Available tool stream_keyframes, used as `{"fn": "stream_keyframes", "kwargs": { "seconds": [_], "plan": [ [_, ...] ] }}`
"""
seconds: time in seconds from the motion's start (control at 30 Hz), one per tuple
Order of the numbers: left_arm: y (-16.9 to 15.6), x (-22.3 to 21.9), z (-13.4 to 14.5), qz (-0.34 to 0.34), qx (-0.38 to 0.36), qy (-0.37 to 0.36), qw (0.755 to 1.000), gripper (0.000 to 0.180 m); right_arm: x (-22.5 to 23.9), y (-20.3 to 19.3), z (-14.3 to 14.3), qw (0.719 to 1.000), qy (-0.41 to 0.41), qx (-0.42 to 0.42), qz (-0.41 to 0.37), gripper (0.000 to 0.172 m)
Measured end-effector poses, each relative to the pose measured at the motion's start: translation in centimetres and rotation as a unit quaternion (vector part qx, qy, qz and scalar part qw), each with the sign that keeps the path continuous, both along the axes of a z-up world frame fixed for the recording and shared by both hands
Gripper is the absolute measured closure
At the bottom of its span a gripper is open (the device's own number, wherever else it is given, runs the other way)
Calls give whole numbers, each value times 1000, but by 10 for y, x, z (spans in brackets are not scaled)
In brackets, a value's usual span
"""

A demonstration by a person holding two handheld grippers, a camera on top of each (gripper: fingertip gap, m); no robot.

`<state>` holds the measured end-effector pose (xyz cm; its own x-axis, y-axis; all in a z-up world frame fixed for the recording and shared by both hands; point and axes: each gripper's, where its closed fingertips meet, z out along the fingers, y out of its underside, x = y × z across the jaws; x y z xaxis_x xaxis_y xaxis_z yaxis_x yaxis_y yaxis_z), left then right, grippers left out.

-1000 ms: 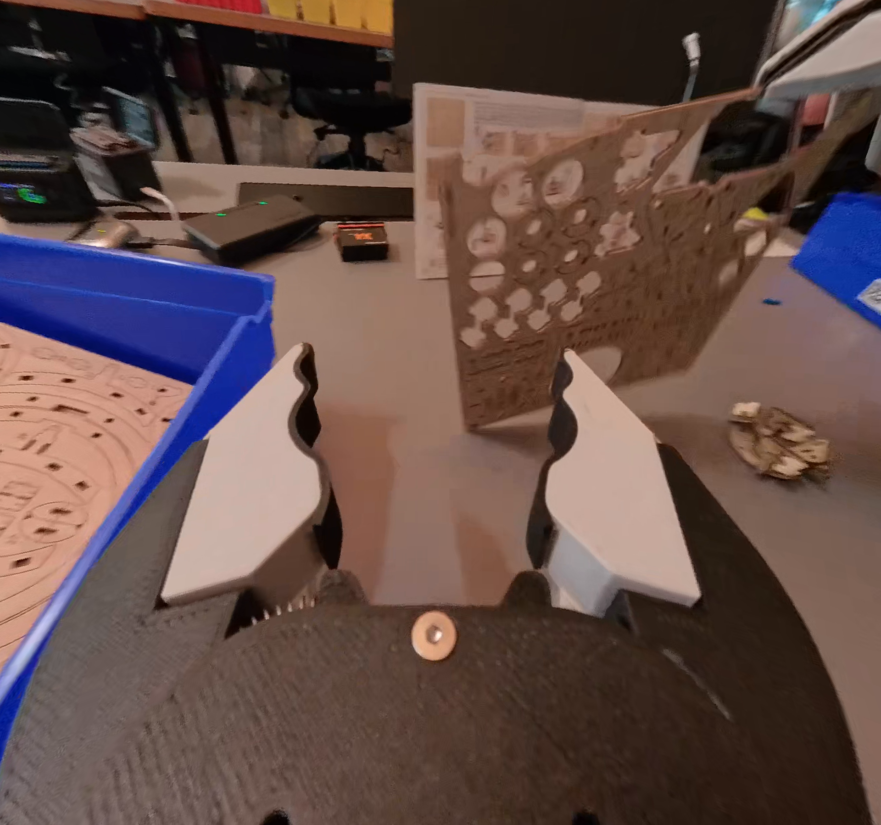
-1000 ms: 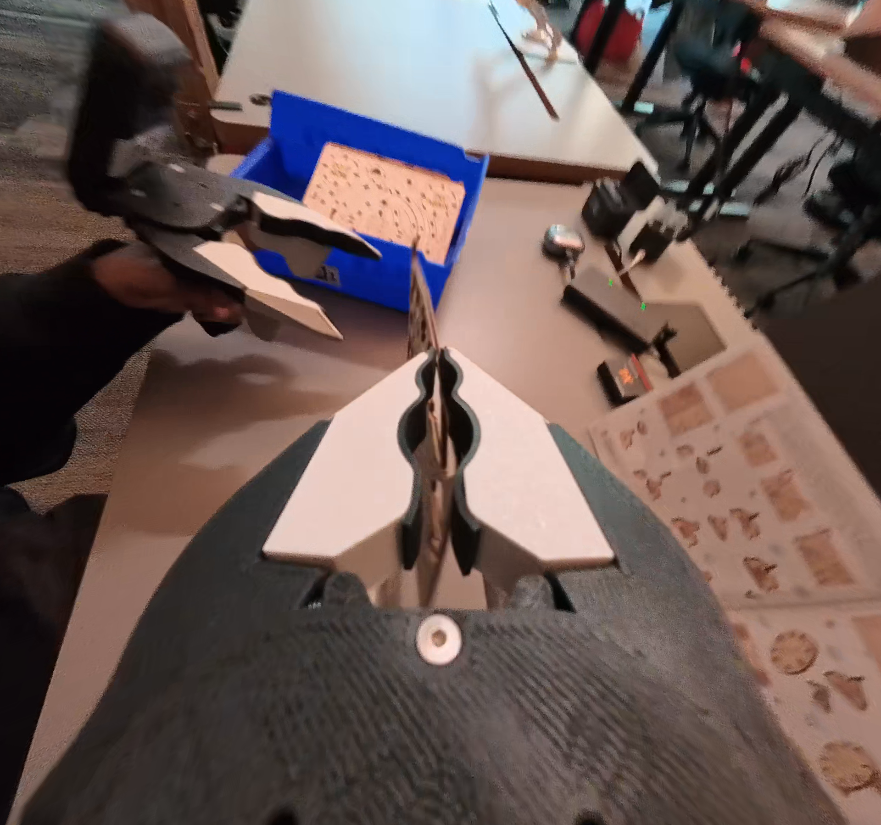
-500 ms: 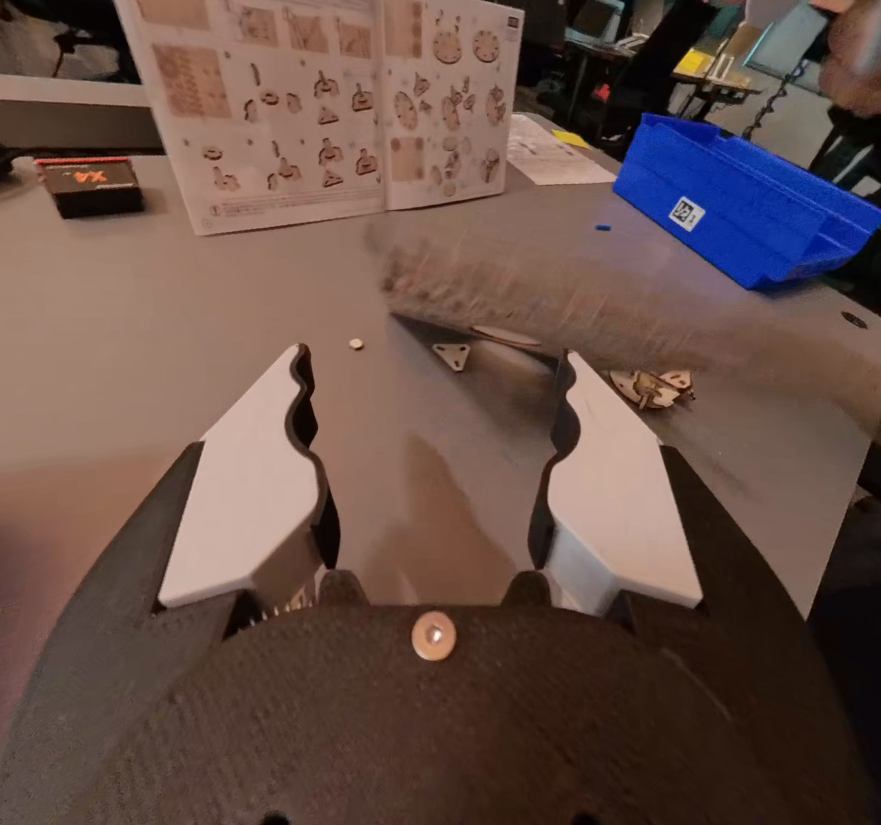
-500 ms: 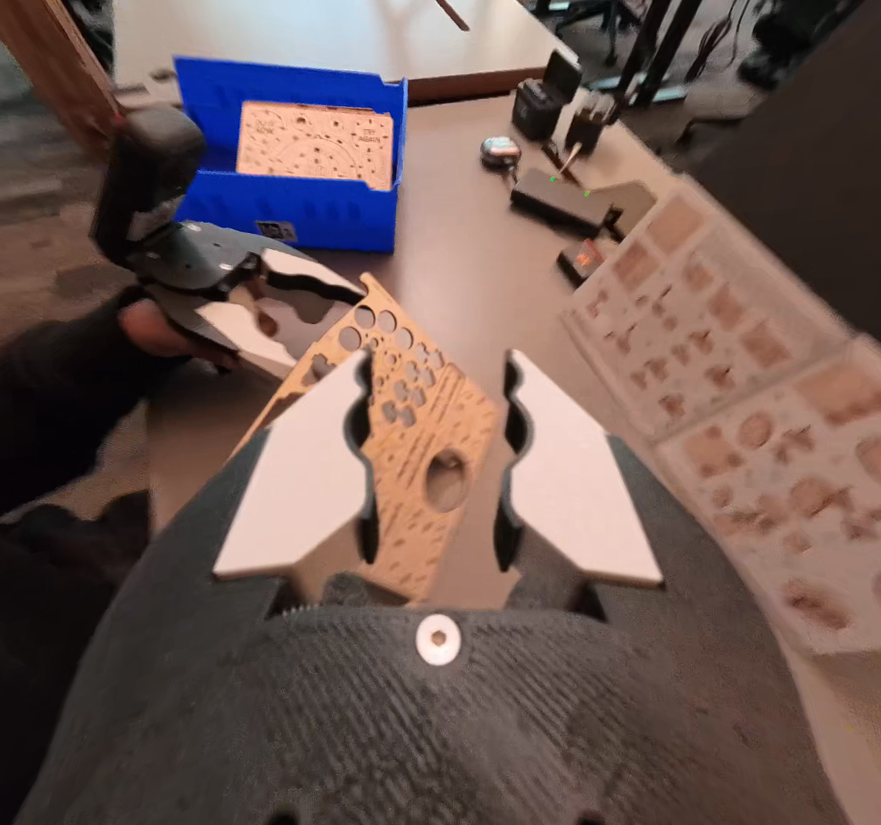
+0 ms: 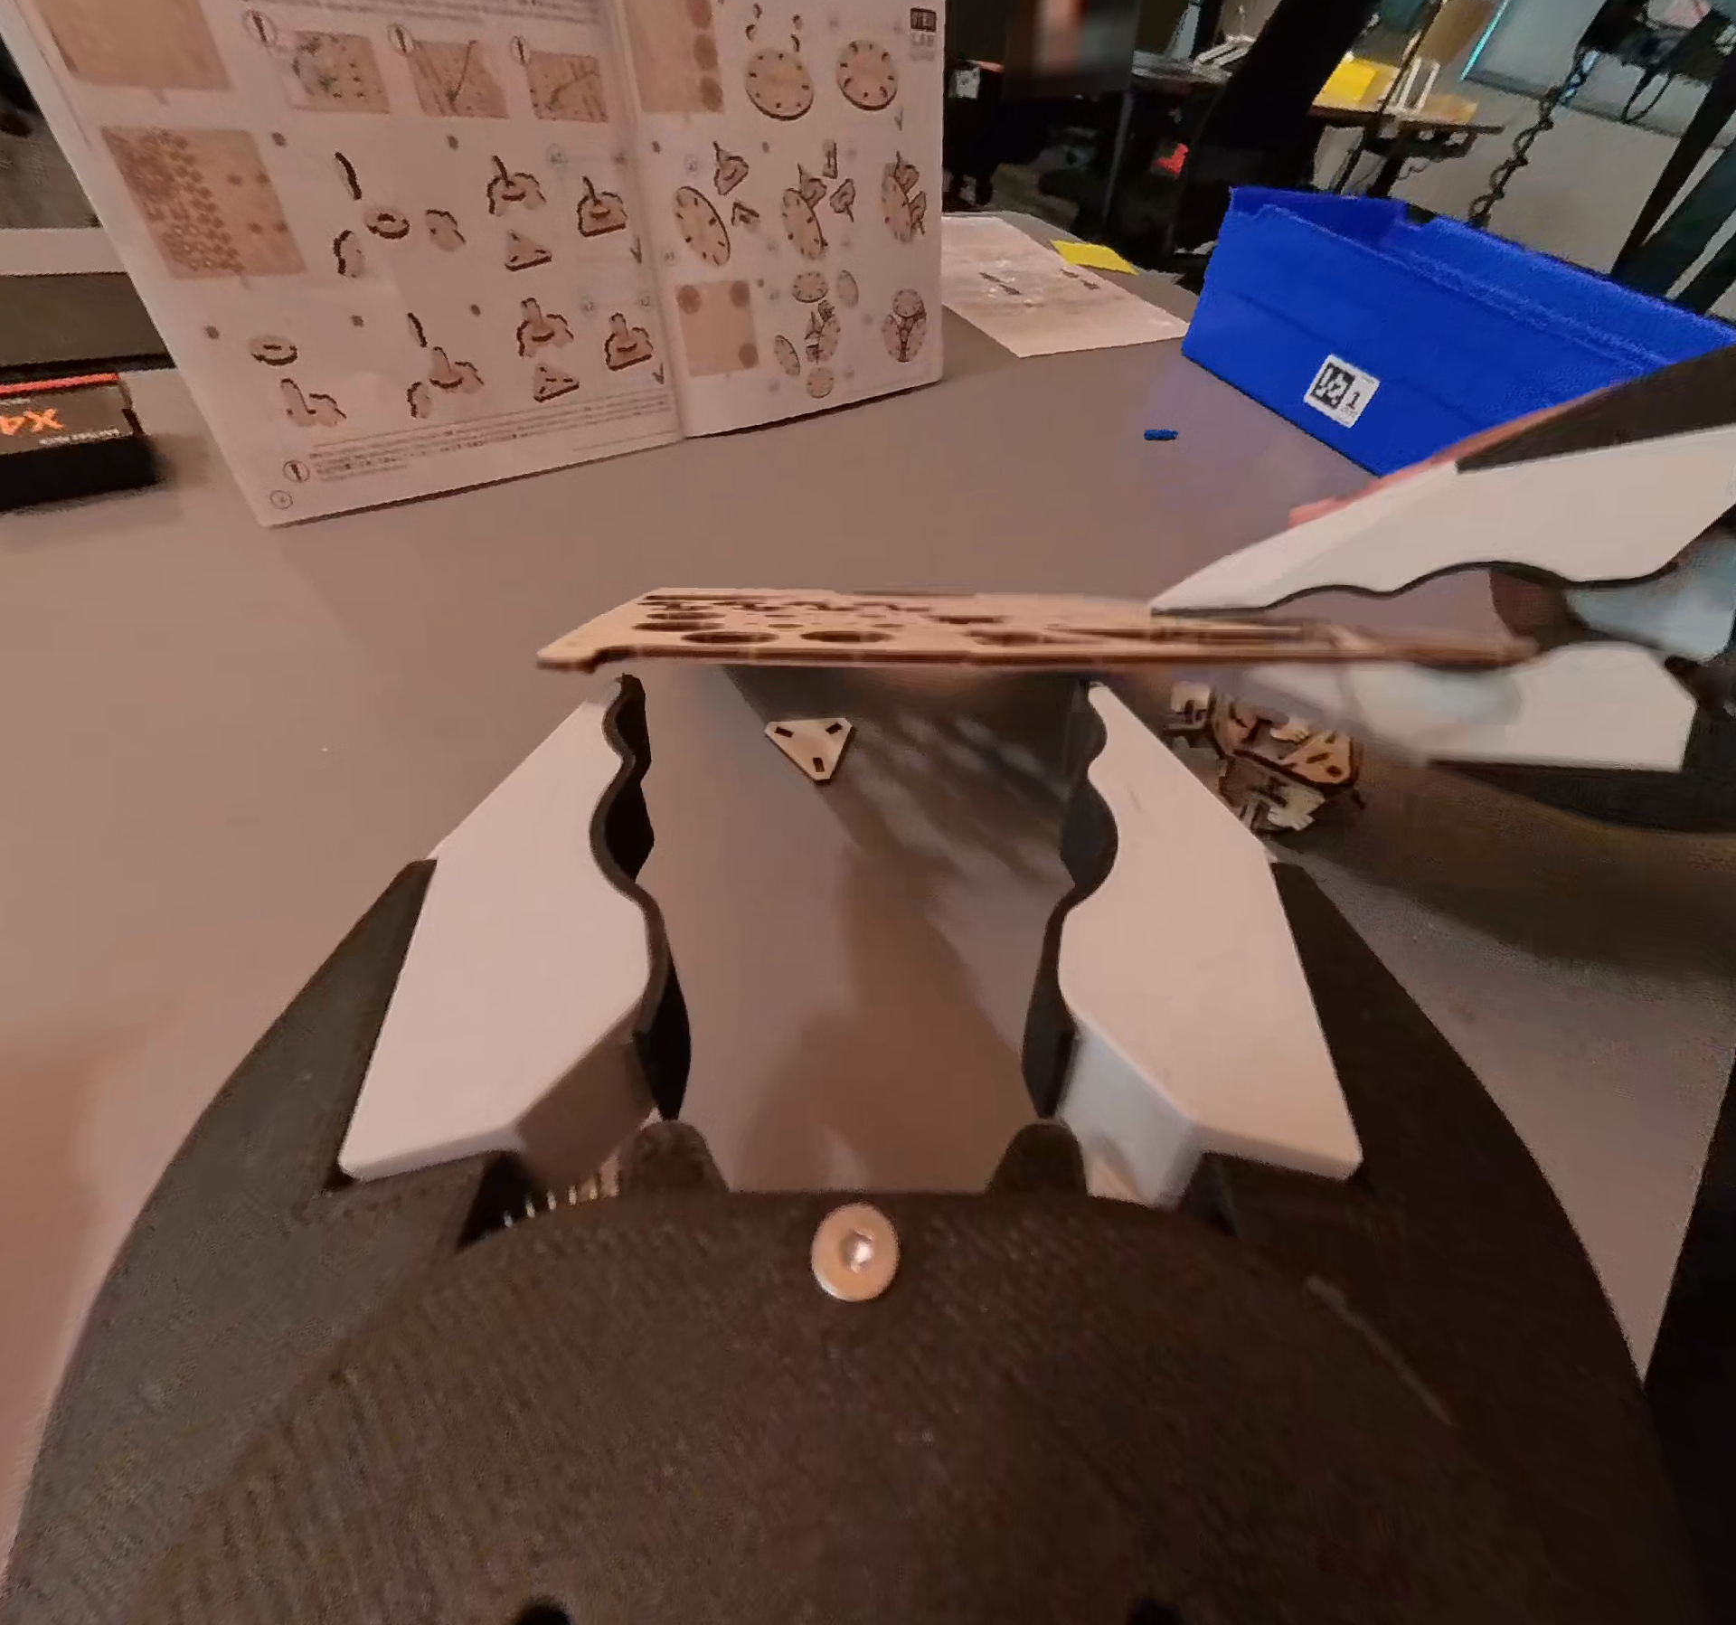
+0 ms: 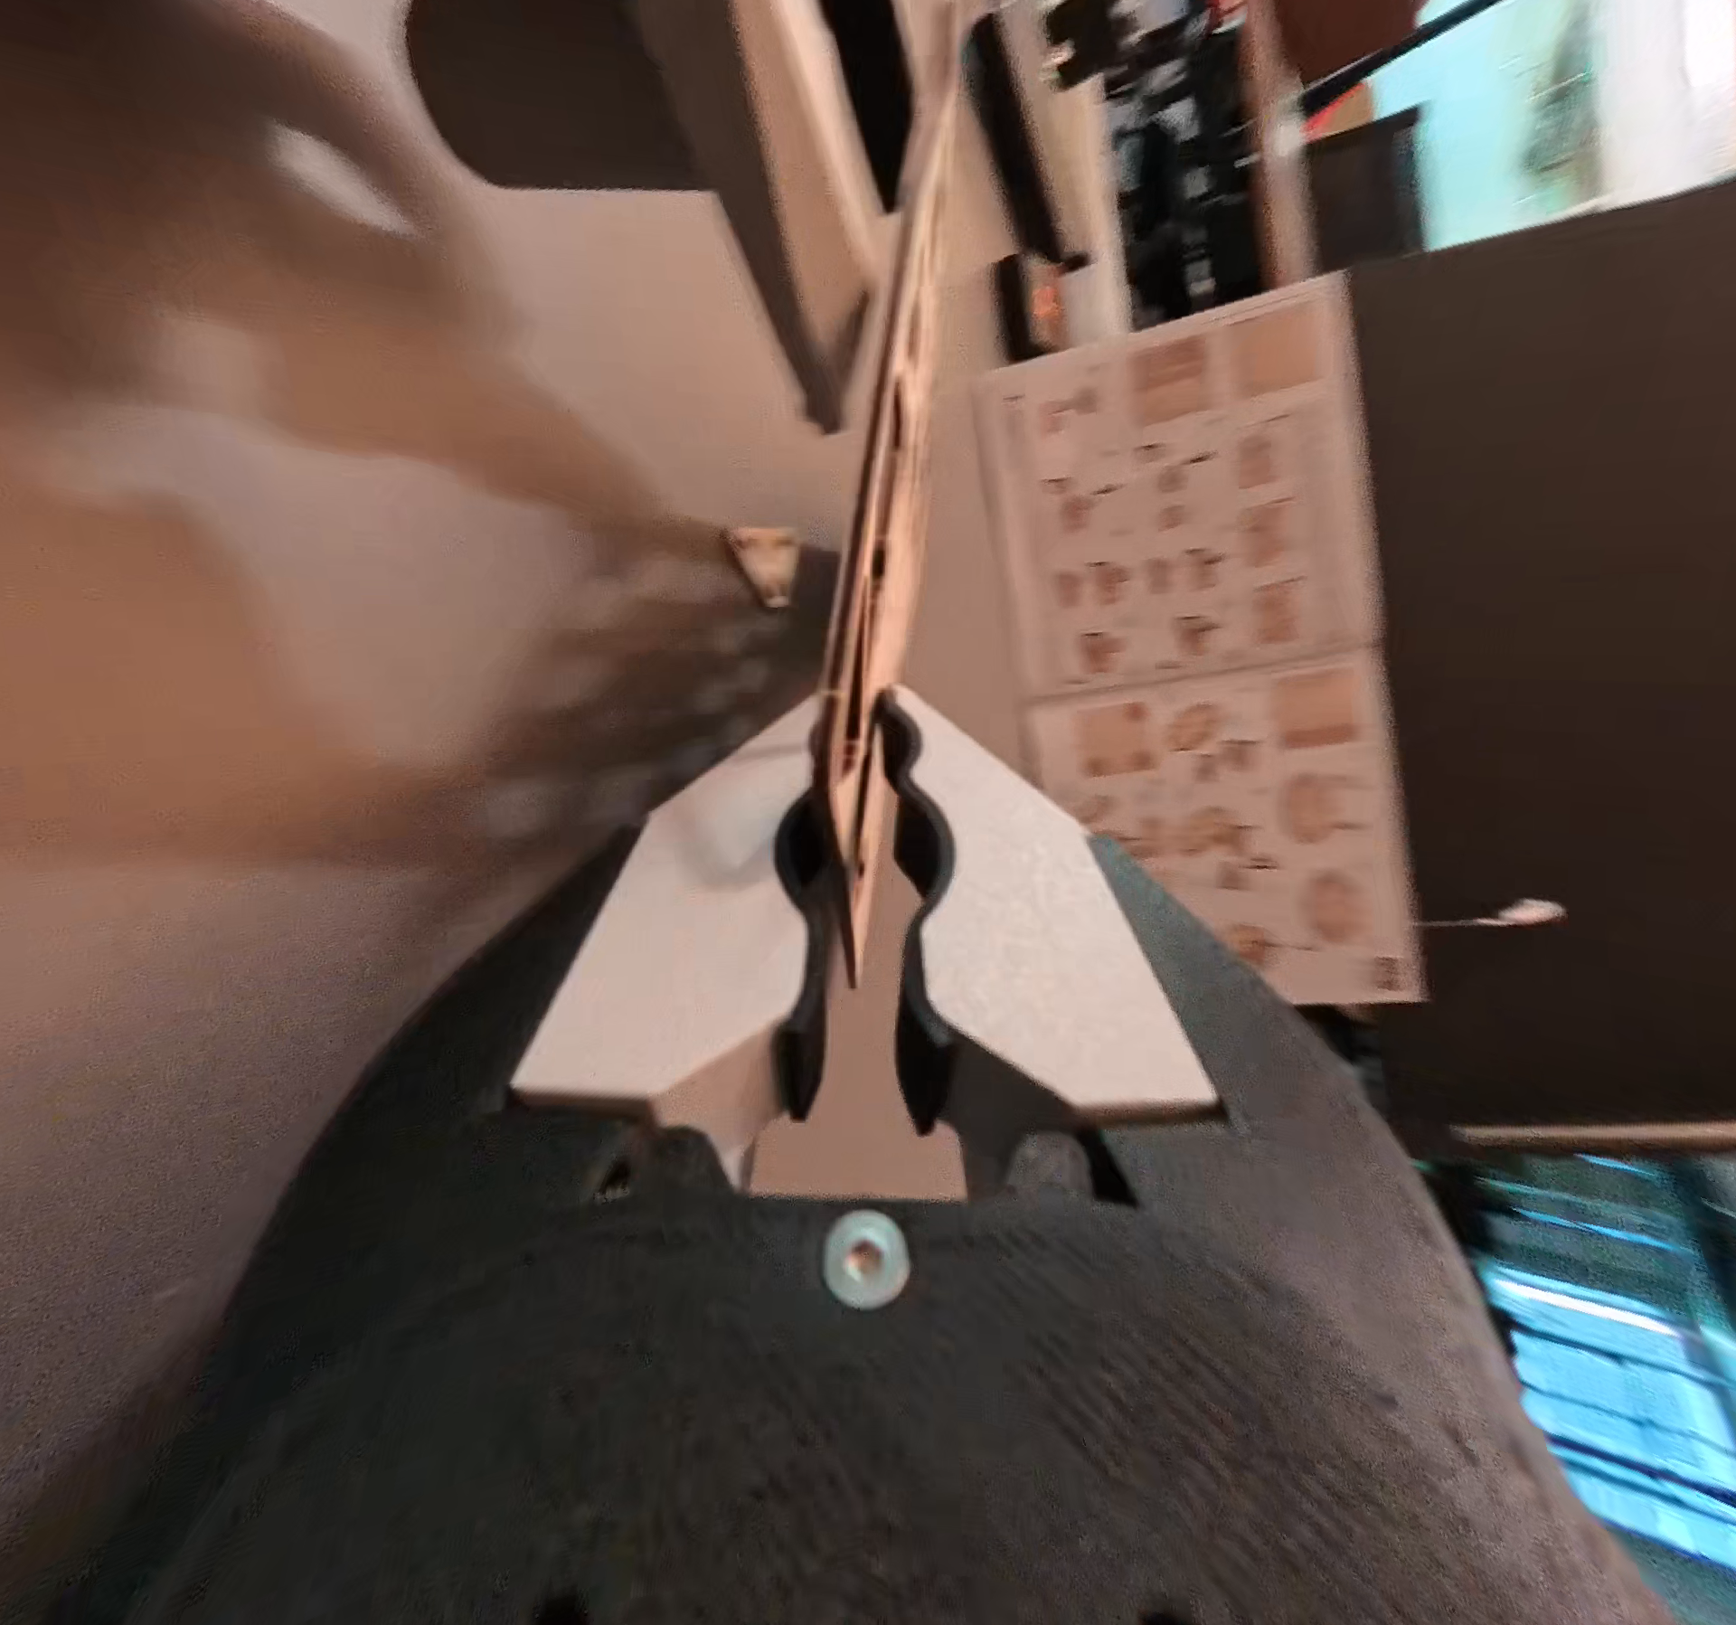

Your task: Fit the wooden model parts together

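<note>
My right gripper (image 6: 860,720) is shut on a thin wooden sheet (image 6: 902,452) full of cut-out holes, seen edge-on between its pads. In the left wrist view the right gripper (image 5: 1221,640) comes in from the right and holds the sheet (image 5: 845,631) flat above the table. My left gripper (image 5: 855,706) is open and holds nothing, with its fingertips just under the sheet's near edge. A small wooden triangle (image 5: 813,739) lies on the table beyond them, and also shows in the right wrist view (image 6: 766,560).
An open instruction booklet (image 5: 564,199) stands at the back of the grey table (image 5: 282,687). A blue bin (image 5: 1409,330) sits at the right, a small assembled wooden piece (image 5: 1259,762) under the right gripper, and a black box (image 5: 56,443) at the far left. Between my left fingertips and the small wooden triangle (image 5: 813,739) there is roughly 9 cm. It turns up in the right wrist view (image 6: 768,554) as well.
My right gripper held the sheet upright, opened with the sheet loose between its fingers, then shut on it again and now holds it flat. My left gripper swung right and narrowed slightly.
</note>
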<state>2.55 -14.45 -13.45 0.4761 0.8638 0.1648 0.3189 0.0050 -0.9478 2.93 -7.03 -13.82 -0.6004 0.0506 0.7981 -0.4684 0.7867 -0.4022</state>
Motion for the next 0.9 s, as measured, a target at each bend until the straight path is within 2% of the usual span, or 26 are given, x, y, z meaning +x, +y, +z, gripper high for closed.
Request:
{"fn": "stream_keyframes", "kwargs": {
  "seconds": [0.07,0.17,0.23,0.3,0.37,0.43,0.53,0.6,0.67,0.7,0.77,0.83,0.9],
  "plan": [
    [-5,0,2,13,-16,9,1000,96,-13,-2,22,999,21,-26,-9,170],
    [-19,-2,0,35,-37,14,999,97,-29,1,60,992,-51,-114,-22,170],
    [-25,-2,0,39,-21,12,999,95,-29,2,94,973,-116,-201,0,170],
    [-24,0,5,22,27,11,999,86,-20,4,118,942,-214,-257,31,171],
    [-17,5,14,-14,100,9,995,68,-11,8,119,907,-340,-245,46,171],
    [-13,7,22,-38,156,9,987,52,0,9,115,860,-451,-229,64,171],
    [2,12,13,-75,147,-6,986,44,16,3,126,778,-561,-259,114,172],
    [24,22,11,-129,150,-22,980,48,18,-2,130,743,-595,-281,123,172],
    [45,30,18,-177,177,-22,968,59,21,-9,132,717,-619,-292,133,171],
    [54,35,22,-199,192,-17,961,73,24,-13,134,708,-625,-297,142,171],
    [71,49,34,-261,227,-6,938,116,28,-19,138,689,-636,-310,154,171],
    [73,60,52,-306,290,13,907,179,17,-21,136,694,-626,-332,128,166],
    [63,55,57,-295,329,17,897,180,3,-14,133,719,-592,-348,104,153]
  ]
}}
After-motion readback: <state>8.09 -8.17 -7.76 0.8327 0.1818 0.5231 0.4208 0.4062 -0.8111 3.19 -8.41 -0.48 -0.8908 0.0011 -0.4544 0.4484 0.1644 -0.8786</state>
